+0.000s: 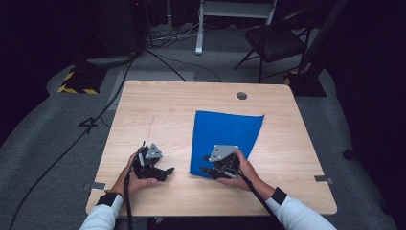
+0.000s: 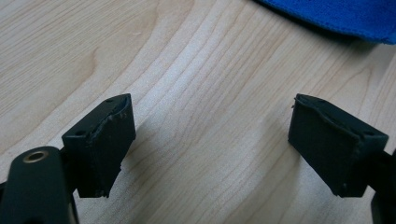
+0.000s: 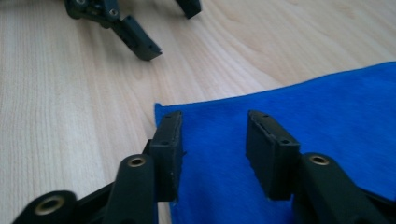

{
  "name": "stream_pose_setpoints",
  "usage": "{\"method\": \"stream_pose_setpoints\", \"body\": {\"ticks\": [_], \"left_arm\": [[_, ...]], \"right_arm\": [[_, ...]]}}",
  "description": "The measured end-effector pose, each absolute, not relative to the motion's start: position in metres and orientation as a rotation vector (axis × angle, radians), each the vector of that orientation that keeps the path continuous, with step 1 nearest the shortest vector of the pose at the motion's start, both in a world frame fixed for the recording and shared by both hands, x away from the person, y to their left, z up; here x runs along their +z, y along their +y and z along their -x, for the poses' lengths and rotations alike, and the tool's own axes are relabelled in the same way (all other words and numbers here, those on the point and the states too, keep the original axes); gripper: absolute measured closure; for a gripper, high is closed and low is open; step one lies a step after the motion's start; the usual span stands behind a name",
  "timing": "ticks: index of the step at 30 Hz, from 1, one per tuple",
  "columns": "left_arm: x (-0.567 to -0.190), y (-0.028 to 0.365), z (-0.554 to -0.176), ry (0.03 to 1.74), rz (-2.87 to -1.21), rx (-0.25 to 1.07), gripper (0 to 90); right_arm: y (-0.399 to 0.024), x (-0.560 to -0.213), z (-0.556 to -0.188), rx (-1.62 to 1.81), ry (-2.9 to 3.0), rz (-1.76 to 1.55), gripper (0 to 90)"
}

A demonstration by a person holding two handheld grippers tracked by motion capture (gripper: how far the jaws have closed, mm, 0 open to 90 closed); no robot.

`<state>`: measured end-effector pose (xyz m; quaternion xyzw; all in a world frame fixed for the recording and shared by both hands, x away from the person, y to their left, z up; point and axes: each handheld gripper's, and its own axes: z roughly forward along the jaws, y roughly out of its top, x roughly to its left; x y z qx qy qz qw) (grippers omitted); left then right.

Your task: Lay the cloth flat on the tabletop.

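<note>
A blue cloth lies flat on the right half of the wooden table. My right gripper hovers over the cloth's near left corner, held in the person's right hand. In the right gripper view its jaws stand apart over the cloth, with the cloth's left edge just beside one pad; nothing is pinched. My left gripper rests low over bare wood to the left of the cloth, jaws wide apart and empty. A strip of the cloth shows at the top right of that view.
The left gripper shows across the wood in the right gripper view. A round cable hole sits near the table's far edge. Tape marks lie at the near corners. A chair and cables stand on the floor beyond.
</note>
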<state>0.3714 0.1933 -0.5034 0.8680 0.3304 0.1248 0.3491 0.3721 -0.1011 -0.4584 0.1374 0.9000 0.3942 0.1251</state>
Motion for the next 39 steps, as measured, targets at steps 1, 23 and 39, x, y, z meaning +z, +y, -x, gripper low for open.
{"method": "stream_pose_setpoints", "body": {"ticks": [1, 23, 39], "left_arm": [[-0.503, 0.193, -0.371, 0.859, -2.249, 0.324, 14.9], [-0.483, 0.135, -0.375, 0.772, -2.206, 0.295, 22.4], [-0.493, 0.109, -0.373, 0.609, -2.348, 0.213, 61.6]], "right_arm": [[-0.105, -0.456, -0.373, 1.15, 2.613, -0.409, 55.7], [-0.153, -0.468, -0.409, 0.991, 2.646, -0.537, 53.3], [-0.171, -0.47, -0.412, 0.923, 2.608, -0.581, 88.6]]}}
